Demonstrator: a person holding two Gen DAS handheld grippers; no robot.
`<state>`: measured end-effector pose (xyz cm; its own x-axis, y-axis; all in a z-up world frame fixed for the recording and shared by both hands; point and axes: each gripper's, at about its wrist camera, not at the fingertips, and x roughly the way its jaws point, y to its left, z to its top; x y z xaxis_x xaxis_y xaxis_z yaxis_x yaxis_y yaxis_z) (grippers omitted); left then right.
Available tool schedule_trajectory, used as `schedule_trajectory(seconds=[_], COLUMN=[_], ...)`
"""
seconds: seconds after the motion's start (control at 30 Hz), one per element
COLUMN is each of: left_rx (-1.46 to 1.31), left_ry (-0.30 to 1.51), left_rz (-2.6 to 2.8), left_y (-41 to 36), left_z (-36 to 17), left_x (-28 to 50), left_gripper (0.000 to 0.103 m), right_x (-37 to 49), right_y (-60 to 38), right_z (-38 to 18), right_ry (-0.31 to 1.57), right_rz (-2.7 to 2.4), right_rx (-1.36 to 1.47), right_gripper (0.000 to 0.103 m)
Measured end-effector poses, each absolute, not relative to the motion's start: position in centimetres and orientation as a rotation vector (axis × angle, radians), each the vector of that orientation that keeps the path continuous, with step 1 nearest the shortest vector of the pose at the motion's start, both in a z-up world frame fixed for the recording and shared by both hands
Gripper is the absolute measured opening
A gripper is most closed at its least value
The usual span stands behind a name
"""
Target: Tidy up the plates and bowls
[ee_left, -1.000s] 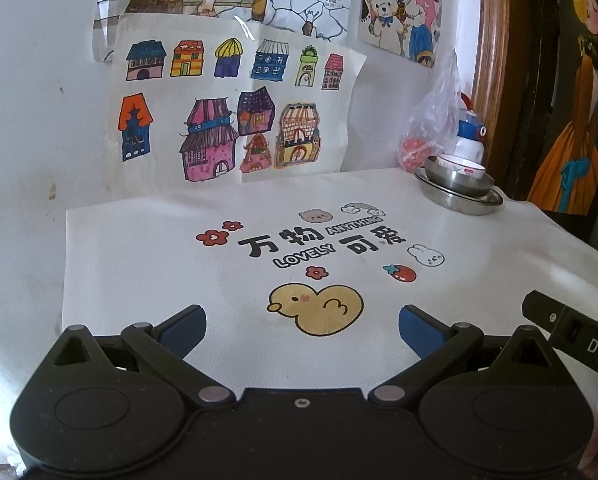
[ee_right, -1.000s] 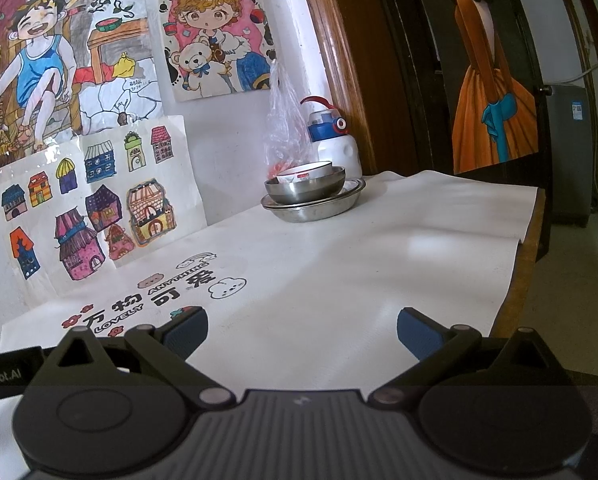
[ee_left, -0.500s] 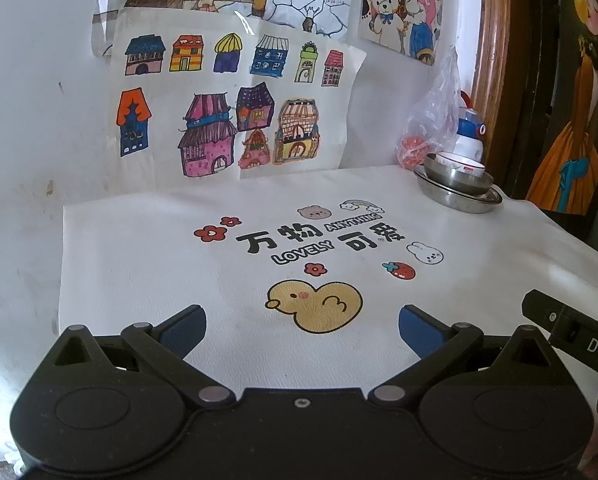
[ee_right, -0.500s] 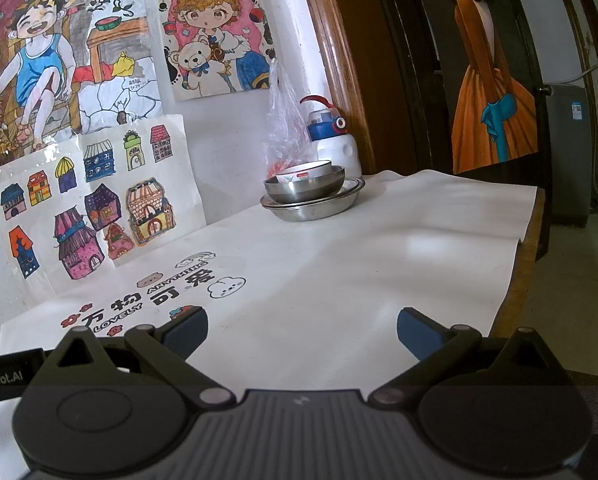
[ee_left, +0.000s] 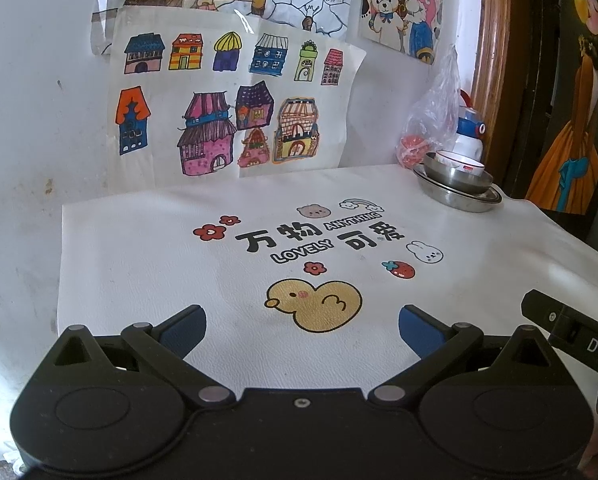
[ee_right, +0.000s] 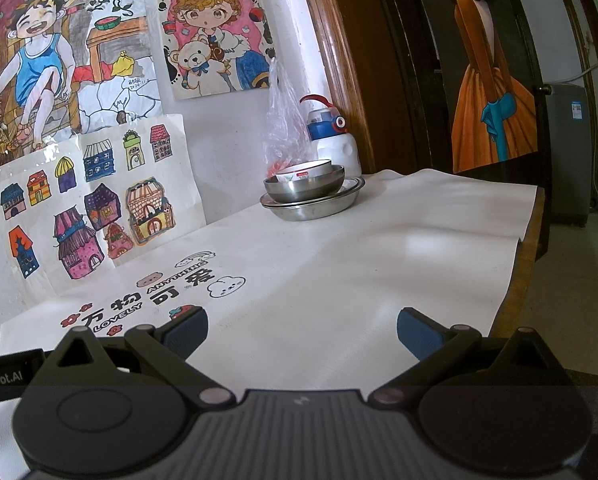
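Both wrist views look low across the table mat (ee_left: 139,264), sharing the far stacked dishes (ee_right: 311,192).

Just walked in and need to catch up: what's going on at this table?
A person holds a two-finger gripper in each hand over a white printed table cover. The left gripper and right gripper are both open and empty. At the far corner, a white bowl sits in a steel bowl on a steel plate, beside a water bottle. Neither gripper touches the stack.
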<state>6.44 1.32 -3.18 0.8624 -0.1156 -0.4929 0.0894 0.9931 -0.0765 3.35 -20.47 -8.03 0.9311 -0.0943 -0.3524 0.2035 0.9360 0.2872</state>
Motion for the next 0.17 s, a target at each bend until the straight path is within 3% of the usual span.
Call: schedule_trajectory(seconds=[0.17], left_rx=[-0.049], left_ry=[0.524], left_rz=[-0.109], left_y=[1.20], left_z=[-3.27], left_x=[6.46], left_gripper=[0.102], right_x=[3.36], right_y=[-20.47], right_z=[-8.03], right_ry=[0.342], right_rz=[-0.155], right_rx=[0.327], right_gripper=[0.103])
